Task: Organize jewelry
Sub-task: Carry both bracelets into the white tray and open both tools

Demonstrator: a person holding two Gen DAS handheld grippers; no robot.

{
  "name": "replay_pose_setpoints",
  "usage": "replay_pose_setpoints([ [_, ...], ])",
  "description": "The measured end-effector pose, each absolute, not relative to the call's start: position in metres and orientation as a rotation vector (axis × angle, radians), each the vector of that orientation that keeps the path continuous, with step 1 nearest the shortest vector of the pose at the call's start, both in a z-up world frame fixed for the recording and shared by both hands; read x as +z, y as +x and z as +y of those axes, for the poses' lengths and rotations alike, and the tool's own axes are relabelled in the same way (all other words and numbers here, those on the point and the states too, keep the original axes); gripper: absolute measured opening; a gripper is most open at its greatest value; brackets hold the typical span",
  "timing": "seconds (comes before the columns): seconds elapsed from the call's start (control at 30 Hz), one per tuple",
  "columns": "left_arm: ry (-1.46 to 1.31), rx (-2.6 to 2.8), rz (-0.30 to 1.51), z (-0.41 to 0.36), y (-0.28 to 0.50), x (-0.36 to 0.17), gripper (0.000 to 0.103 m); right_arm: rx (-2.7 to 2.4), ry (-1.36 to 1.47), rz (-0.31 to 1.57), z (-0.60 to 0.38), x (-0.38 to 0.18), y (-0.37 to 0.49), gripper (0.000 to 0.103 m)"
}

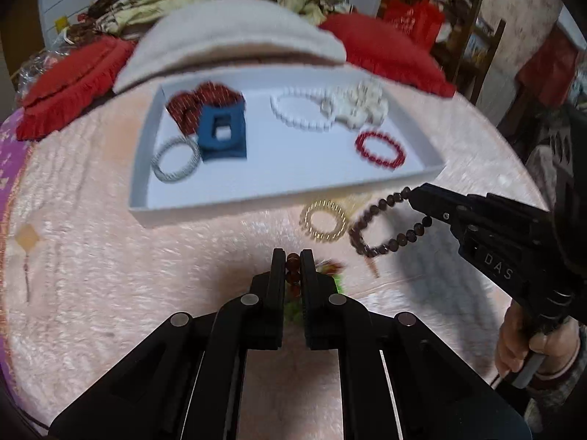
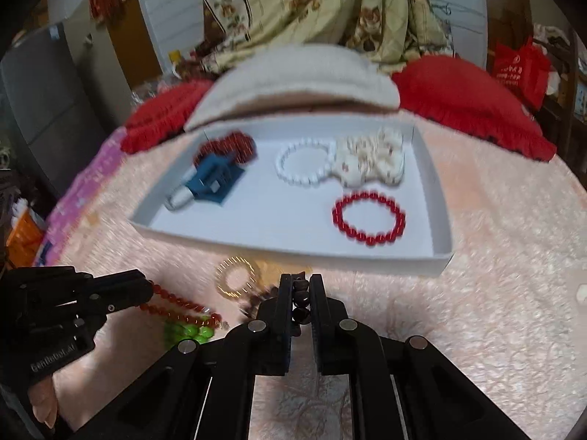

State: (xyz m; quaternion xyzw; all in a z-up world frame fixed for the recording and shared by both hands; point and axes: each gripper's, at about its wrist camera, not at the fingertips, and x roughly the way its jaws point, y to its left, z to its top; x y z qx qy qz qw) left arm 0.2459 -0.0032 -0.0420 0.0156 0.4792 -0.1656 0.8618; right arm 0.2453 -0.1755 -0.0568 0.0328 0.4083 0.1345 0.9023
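Two grippers, one in each of my hands, hang over the pink bedspread (image 1: 110, 275) just in front of the white tray (image 1: 227, 201).

My left gripper (image 1: 292, 260) is pinched tight on an amber-red bead bracelet (image 2: 172, 302); its beads show between the fingers (image 1: 279, 275). In the right wrist view the strand trails from the tips down to a cluster of green beads (image 2: 187, 333) on the bedspread, on the near side of the tray.

My right gripper (image 2: 301, 282) is clamped on a dark brown bead bracelet (image 1: 385, 227), whose loop dangles from the tips just off the tray's near right corner. A gold coiled ring-shaped bracelet (image 1: 323, 220) lies on the bedspread beside that loop, close against the tray's front wall.

Inside the tray, a bright red bead bracelet (image 2: 368, 218) lies at the near right. Behind it sits a pile of cream beads (image 2: 370, 161), with a white bead bracelet (image 2: 301, 165) touching it toward the tray's middle. At the left stands a blue block-shaped holder (image 1: 222, 134), a dark red bead heap (image 1: 201, 101) behind it and a silvery bangle (image 1: 176, 159) against its near left side.

Beyond the tray's far wall lie a folded cream towel (image 1: 234, 36) and red cushions (image 1: 389, 51).
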Motion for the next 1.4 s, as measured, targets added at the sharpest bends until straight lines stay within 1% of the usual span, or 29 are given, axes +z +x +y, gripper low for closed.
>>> replay_pose_setpoints([
  [0.27,-0.001,-0.309,0.95,0.018,0.249,0.01,0.006,0.274,0.041,0.751,-0.182,0.0,0.234,0.008],
  [0.4,0.024,-0.268,0.94,0.025,0.262,0.021,0.006,0.258,0.015,0.729,-0.181,0.019,0.242,0.008],
  [0.53,0.04,-0.224,0.96,0.026,0.284,0.018,0.006,0.243,-0.006,0.736,-0.175,0.025,0.259,0.008],
  [0.77,0.0,-0.221,1.006,0.027,0.315,-0.002,0.006,0.226,-0.037,0.792,-0.155,0.011,0.293,0.008],
  [1.0,-0.077,-0.14,1.069,0.055,0.34,-0.037,0.006,0.286,0.034,0.871,-0.12,-0.007,0.326,0.008],
  [1.13,-0.088,-0.081,1.094,0.072,0.341,-0.054,0.006,0.368,0.135,0.891,-0.107,-0.012,0.335,0.008],
  [1.4,-0.058,-0.027,1.057,0.074,0.343,-0.059,0.007,0.301,0.121,0.994,-0.113,-0.059,0.349,0.008],
])
